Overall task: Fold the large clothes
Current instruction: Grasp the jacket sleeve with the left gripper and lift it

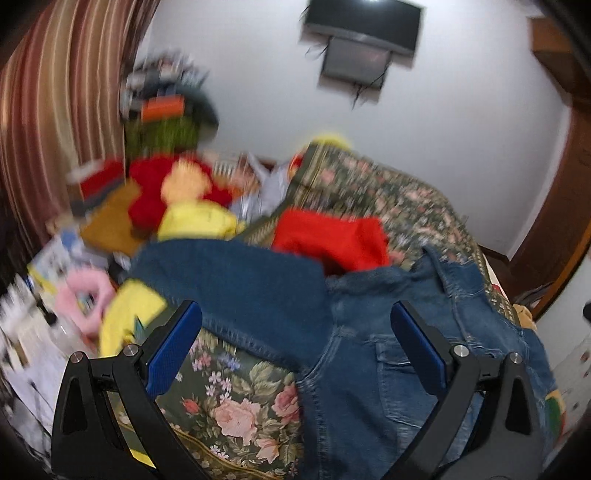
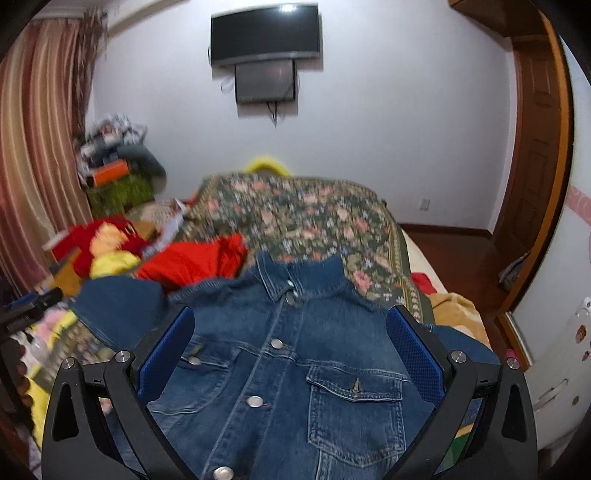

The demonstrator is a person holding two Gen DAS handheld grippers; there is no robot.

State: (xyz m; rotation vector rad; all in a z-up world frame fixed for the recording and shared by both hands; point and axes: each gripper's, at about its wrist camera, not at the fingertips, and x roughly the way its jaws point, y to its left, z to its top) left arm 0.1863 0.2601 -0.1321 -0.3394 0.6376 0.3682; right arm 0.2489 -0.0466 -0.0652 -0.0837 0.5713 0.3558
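A blue denim jacket (image 2: pixel 295 369) lies front up on a floral bedspread (image 2: pixel 295 210), buttoned, collar pointing away from me. My right gripper (image 2: pixel 290 321) hovers open over its chest, blue pads either side of the button placket. In the left wrist view the same denim jacket (image 1: pixel 369 350) shows its left side, with one sleeve (image 1: pixel 240 280) stretched out leftward. My left gripper (image 1: pixel 295 317) is open above that sleeve and shoulder, with nothing between its fingers.
A red garment (image 1: pixel 332 240) lies on the floral bedspread (image 1: pixel 229 398) just beyond the jacket. Yellow, red and pink clothes (image 1: pixel 177 199) and clutter pile up at the left. A striped curtain (image 2: pixel 33 147), a wall-mounted screen (image 2: pixel 264 33) and a wooden door (image 2: pixel 535 147) surround the bed.
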